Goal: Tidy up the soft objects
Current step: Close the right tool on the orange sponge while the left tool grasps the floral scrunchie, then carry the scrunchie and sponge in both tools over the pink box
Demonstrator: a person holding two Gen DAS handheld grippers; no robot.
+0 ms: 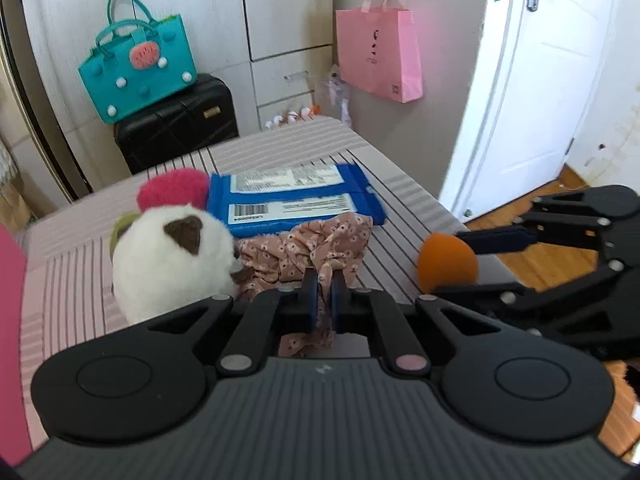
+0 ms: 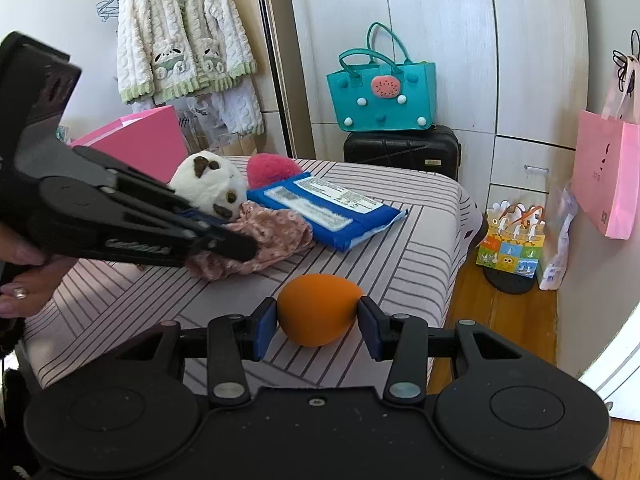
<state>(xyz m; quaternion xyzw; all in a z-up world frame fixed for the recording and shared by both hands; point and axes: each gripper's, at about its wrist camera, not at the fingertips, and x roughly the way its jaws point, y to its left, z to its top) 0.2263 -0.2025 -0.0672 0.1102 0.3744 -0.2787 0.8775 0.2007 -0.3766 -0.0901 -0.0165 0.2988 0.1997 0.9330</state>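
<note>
With both grippers loaded, I count two items in hand.
Left gripper [image 1: 325,294] pinches cloth [image 1: 316,246]; right gripper [image 2: 317,320] clamps sponge [image 2: 318,308] over bed [image 2: 400,272]. Plush [image 1: 172,256], pompom [image 1: 172,190] unsorted.

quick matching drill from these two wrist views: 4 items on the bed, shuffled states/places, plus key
Items:
1. orange sponge
2. floral cloth
3. blue pack
4. pink pompom

States:
A. lying flat, label side up
B. pinched in the left gripper
C. behind the white plush toy
D. squeezed between the right gripper pads

Pairs: 1-D, 2-B, 3-A, 4-C
</note>
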